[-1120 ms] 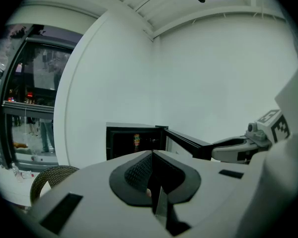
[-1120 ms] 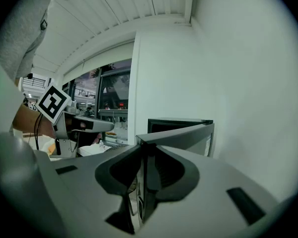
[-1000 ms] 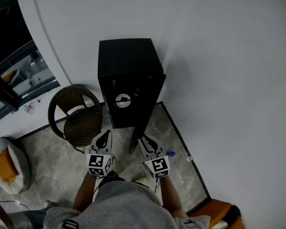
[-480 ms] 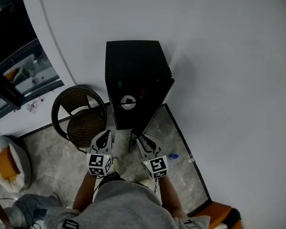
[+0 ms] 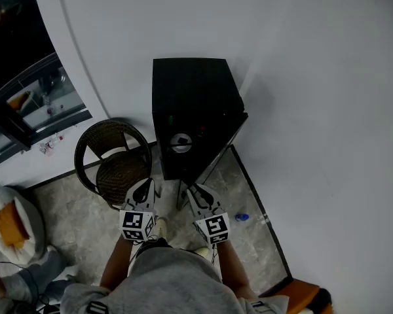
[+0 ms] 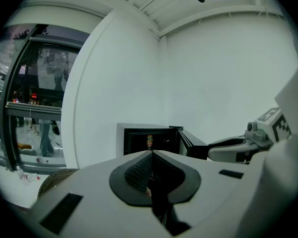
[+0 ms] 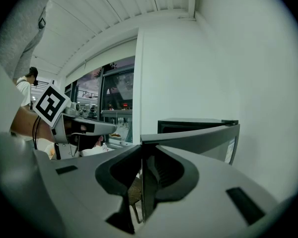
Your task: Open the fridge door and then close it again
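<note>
A small black fridge (image 5: 193,110) stands against the white wall with its door (image 5: 216,152) part-way open, hinged on the right. My right gripper (image 5: 195,191) is shut on the door's free edge, and in the right gripper view the door (image 7: 198,138) runs straight in between the jaws (image 7: 141,157). My left gripper (image 5: 144,187) hangs beside it, shut and holding nothing. In the left gripper view the dark inside of the fridge (image 6: 149,140) shows past the closed tips (image 6: 151,155), with the door (image 6: 191,145) to its right.
A dark wicker chair (image 5: 111,159) stands close to the fridge's left. The white wall runs behind and along the right. A glass partition (image 5: 33,103) is at far left. A small blue object (image 5: 242,217) lies on the grey tiled floor, and a white cushion (image 5: 10,224) sits at lower left.
Both grippers have moved toward the fridge, and the door held by the right one has swung somewhat nearer the fridge front. Neither gripper's jaws changed.
</note>
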Motion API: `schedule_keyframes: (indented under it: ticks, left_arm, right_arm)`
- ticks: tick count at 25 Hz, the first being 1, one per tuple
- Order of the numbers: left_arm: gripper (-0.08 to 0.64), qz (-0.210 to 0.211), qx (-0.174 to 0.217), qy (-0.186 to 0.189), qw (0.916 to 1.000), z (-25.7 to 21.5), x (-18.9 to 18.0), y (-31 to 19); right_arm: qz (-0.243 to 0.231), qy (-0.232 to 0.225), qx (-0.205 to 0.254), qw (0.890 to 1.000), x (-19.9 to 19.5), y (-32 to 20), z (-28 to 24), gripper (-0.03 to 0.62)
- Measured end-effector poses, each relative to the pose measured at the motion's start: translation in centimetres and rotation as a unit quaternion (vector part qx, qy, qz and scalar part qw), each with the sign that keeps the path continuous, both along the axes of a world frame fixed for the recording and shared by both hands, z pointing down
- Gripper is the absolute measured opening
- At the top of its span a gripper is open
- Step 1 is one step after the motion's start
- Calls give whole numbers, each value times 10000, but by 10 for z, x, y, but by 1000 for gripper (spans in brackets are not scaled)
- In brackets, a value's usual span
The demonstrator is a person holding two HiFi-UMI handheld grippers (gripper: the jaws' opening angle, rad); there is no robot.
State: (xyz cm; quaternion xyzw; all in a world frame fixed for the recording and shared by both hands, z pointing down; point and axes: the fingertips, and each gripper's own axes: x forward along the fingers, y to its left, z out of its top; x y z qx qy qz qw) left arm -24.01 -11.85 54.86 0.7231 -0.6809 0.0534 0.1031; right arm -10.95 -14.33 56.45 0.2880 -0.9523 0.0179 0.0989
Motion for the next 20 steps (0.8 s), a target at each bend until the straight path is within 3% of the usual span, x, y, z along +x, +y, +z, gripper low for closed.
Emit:
schedule_keyframes:
  ticks: [20]
  left_arm:
    - [5,24,28,38,10000,9,-47,-23]
  right_arm:
    - [-10,-44,23,10000,-57,-25,3,89]
